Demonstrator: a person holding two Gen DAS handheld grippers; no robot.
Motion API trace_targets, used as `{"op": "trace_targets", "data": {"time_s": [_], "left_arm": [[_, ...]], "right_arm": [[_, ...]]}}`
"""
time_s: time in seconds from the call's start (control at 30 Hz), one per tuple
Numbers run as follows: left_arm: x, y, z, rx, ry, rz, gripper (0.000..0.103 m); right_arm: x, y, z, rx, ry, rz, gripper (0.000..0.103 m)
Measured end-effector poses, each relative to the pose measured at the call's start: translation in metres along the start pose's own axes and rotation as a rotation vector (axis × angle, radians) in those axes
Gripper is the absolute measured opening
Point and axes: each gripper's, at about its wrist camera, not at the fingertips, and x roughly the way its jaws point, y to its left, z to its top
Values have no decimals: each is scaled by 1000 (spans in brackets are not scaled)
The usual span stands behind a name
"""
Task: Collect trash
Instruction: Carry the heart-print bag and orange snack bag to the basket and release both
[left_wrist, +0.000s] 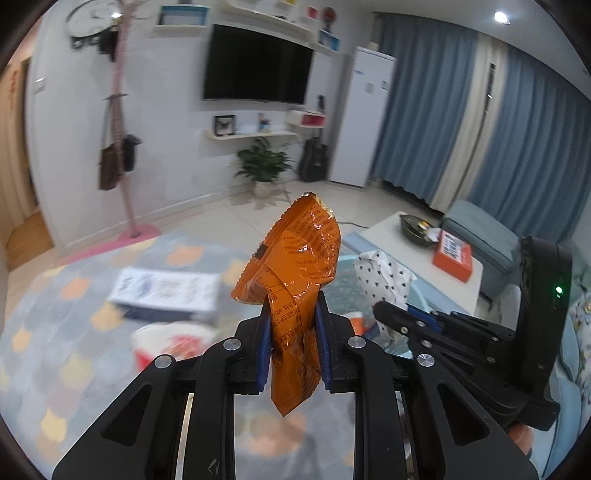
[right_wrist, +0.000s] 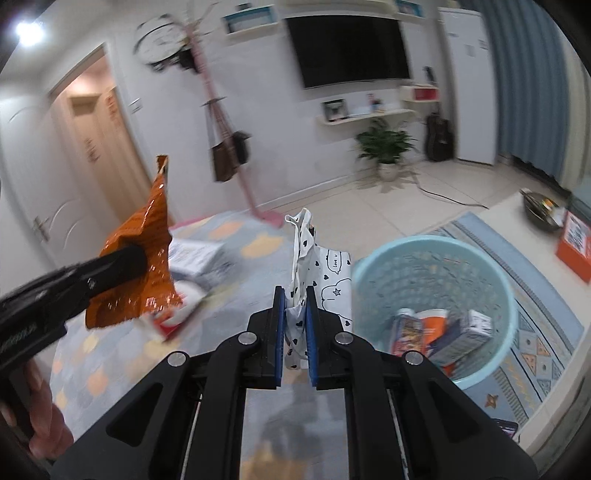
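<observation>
Left gripper (left_wrist: 291, 332) pinching orange wrapper (left_wrist: 295, 266), held up above rug (left_wrist: 55, 332). Right gripper (right_wrist: 295, 325) pinching white heart-print bag (right_wrist: 314, 266), also raised. Blue basket (right_wrist: 373, 266) just right of bag, on rug, holding boxes and wrappers (right_wrist: 439, 332). On rug beyond: white carton (left_wrist: 166, 291), red-and-white cup (left_wrist: 170, 343), both blurred. Low table (left_wrist: 388, 236) far right with bowl (left_wrist: 417, 227), orange box (left_wrist: 452, 254).

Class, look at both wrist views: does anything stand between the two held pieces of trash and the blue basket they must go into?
Nothing visible does. The light blue basket stands open-topped, right of the heart-print bag in the right gripper. The left gripper holds the orange wrapper aloft.
</observation>
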Motion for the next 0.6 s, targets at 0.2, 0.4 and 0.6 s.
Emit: {"op": "trace_targets", "data": {"time_s": [0.2, 0.4, 0.6], "left_arm": [[62, -33, 15, 21, 64, -54, 19], [121, -48, 22, 4, 143, -67, 20], [167, -66, 24, 17, 201, -64, 21]], "right_arm": [[18, -62, 11, 140, -12, -96, 8], [45, -110, 5, 254, 11, -159, 8], [72, -143, -9, 318, 51, -189, 8]]}}
